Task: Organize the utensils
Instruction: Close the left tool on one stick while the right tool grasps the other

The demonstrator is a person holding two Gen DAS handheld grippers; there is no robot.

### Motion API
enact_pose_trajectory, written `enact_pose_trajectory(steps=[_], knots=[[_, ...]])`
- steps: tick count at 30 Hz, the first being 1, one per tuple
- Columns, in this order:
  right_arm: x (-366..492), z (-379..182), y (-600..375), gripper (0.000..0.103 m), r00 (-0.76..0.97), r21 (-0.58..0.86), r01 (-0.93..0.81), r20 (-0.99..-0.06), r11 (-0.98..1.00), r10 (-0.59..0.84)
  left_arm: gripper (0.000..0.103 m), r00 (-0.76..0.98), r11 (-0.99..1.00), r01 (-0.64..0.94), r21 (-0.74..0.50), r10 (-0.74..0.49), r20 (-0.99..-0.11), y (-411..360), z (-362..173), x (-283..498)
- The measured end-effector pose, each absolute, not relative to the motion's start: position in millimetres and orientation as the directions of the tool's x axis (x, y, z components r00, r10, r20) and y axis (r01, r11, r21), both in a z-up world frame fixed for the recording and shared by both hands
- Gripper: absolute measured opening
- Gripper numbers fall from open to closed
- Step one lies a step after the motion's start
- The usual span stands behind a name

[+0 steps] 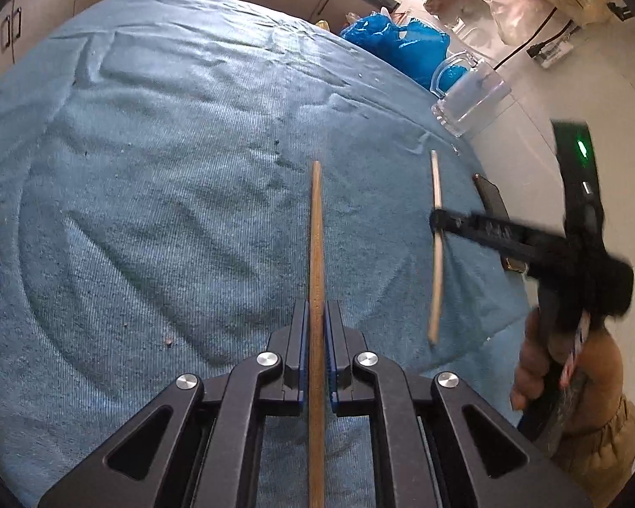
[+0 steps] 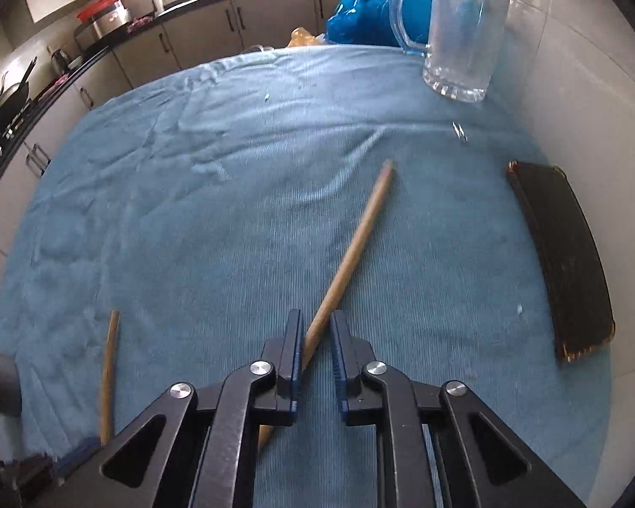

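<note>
Two wooden chopsticks are held above a blue towel. My left gripper is shut on one chopstick, which points straight ahead. My right gripper is shut on the second chopstick, which slants up to the right toward a clear glass mug. In the left wrist view the right gripper holds its chopstick at the right, with the mug beyond it. In the right wrist view the left chopstick shows at the lower left.
A dark flat board lies on the towel by the white tiled wall. A blue plastic bag sits behind the mug. Kitchen cabinets and a counter run along the back.
</note>
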State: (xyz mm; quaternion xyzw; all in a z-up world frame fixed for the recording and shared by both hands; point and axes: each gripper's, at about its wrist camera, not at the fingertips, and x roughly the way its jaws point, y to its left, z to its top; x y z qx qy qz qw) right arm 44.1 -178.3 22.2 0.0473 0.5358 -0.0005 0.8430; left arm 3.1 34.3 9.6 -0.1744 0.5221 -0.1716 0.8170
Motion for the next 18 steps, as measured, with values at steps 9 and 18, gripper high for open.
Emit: enact_pose_trajectory(steps=[9,18], knots=[[-66,27,-184,0.011,0.278,0.106,-0.117,-0.951,0.987,0.135,0.008,0.326,0.872,0.098,-0.480,-0.484,-0.812,41,11,-40],[-99,31,-196,0.041,0.238,0.081,-0.153,-0.964,0.985,0.116,0.008,0.234,0.881,0.076,-0.467,-0.471,-0.851,37,15,-44]])
